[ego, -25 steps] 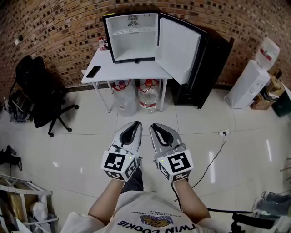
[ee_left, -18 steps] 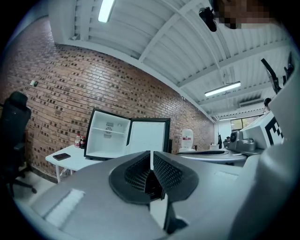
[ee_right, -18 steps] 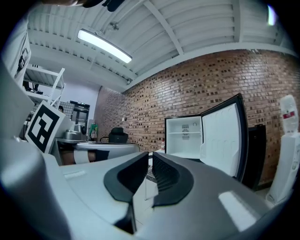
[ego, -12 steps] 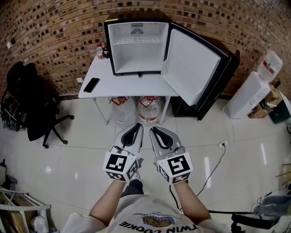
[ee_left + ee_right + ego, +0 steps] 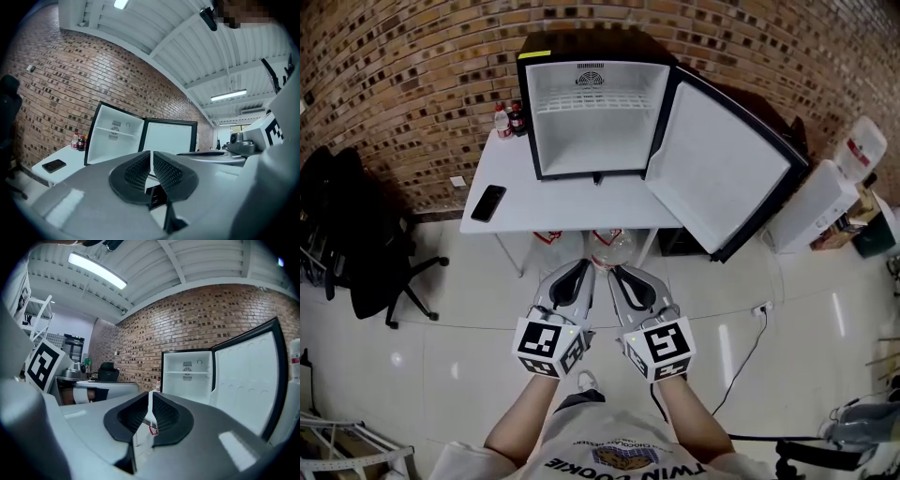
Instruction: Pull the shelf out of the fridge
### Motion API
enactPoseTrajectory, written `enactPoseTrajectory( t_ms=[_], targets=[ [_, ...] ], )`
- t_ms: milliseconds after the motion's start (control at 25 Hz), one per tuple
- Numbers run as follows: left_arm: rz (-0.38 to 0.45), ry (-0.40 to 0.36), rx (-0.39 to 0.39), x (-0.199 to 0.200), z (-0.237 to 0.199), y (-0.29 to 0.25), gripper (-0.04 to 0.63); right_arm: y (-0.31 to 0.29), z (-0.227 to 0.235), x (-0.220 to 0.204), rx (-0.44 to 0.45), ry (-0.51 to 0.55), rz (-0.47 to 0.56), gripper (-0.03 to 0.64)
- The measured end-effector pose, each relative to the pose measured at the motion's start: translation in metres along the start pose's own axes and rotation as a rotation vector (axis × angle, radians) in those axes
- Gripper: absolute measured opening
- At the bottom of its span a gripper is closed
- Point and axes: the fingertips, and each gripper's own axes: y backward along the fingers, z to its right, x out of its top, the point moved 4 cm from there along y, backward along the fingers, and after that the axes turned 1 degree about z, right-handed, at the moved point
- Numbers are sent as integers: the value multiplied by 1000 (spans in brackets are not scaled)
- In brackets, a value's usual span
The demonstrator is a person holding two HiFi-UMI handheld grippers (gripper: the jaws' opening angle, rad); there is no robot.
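A small black fridge [image 5: 546,112] stands on a white table [image 5: 530,202] against the brick wall, its door [image 5: 722,183] swung open to the right. A white wire shelf [image 5: 598,110] sits across the upper part of its white inside; it also shows in the left gripper view as the shelf [image 5: 116,133] and in the right gripper view as the shelf [image 5: 188,372]. My left gripper [image 5: 584,267] and right gripper [image 5: 615,270] are side by side, both shut and empty, level, well short of the table and pointing at the fridge.
A black phone [image 5: 488,202] lies on the table's left part, and bottles [image 5: 507,119] stand beside the fridge. Water jugs [image 5: 609,246] sit under the table. A black office chair [image 5: 370,253] is at left, a white water dispenser [image 5: 830,197] at right, a cable [image 5: 741,333] on the floor.
Both grippers have moved forward together toward the fridge, which now looks bigger and nearer in the head view. Their jaws stayed shut.
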Motion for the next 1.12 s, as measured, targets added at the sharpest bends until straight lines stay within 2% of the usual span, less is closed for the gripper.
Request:
enactPoseTrajectory(
  t_ms=[240, 520, 1120],
  targets=[
    [-1, 7, 3, 7, -40, -23, 9, -41, 9, 5, -11, 4, 3, 21],
    [-10, -1, 11, 9, -65, -49, 9, -77, 27, 7, -9, -13, 13, 21],
    [17, -22, 70, 20, -123, -148, 9, -173, 107, 27, 29, -19, 97, 21]
  ],
)
